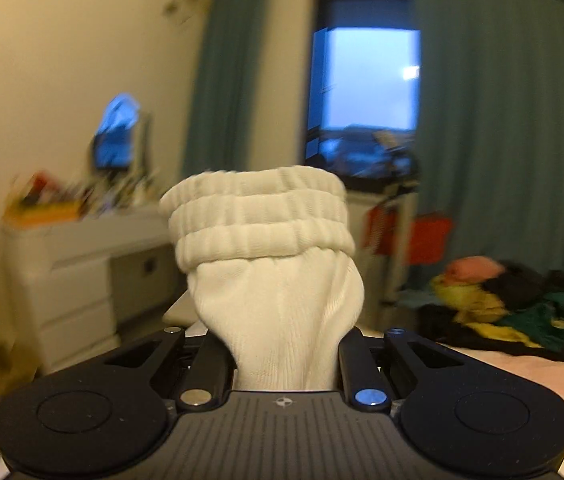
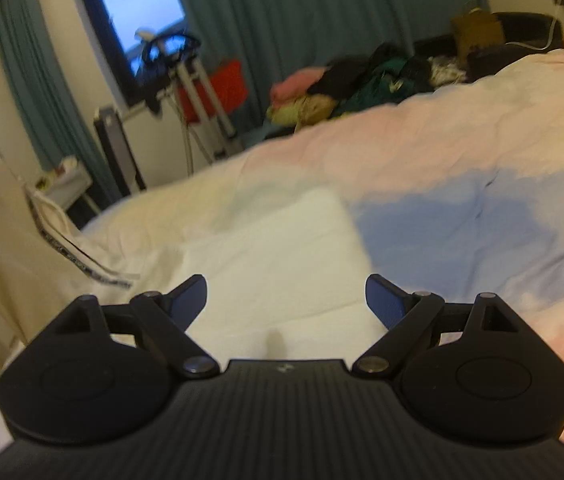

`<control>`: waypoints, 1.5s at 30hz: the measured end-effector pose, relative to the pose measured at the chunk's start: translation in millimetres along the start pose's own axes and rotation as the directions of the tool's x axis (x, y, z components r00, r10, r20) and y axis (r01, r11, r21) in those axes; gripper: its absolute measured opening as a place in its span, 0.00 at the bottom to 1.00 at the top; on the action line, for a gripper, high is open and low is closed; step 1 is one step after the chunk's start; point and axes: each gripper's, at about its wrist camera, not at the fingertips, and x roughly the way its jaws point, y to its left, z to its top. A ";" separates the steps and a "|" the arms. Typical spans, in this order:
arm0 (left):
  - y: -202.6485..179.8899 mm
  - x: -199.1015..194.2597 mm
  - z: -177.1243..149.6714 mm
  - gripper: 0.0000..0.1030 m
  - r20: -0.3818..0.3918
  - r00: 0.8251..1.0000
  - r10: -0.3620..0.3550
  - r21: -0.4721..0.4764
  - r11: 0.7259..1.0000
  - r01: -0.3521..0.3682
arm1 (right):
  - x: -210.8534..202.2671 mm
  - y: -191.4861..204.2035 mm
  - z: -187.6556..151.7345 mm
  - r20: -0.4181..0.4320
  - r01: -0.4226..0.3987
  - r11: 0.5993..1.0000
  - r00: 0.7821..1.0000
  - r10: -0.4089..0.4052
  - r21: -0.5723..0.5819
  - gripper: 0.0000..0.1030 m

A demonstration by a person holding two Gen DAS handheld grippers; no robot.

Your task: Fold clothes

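**White sock pinched, right jaws spread**

Left wrist: the left gripper (image 1: pixel 286 344) pinches a white sock (image 1: pixel 269 264), its ribbed cuff rolled upright above the jaws.

Right wrist: the right gripper (image 2: pixel 286 300) stands spread and empty over the bed (image 2: pixel 462 184); a clothes pile (image 2: pixel 362 80) lies at the far edge.

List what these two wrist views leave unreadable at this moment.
- Left wrist view: the lower end of the white sock is hidden between the left tongs.
- Left wrist view: clutter on the white dresser is smeared by motion blur.
- Right wrist view: the folded white cloth on the bed is blurred, its near end covered by the open right tongs.
- Both views: the clothes pile is too blurred to sort.
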 end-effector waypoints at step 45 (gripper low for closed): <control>-36.7 -44.0 -123.8 0.92 -0.356 0.828 -0.432 0.055 0.875 0.481 | 81.1 -55.0 -15.2 -0.078 -0.187 0.908 0.970 0.232 0.375 0.76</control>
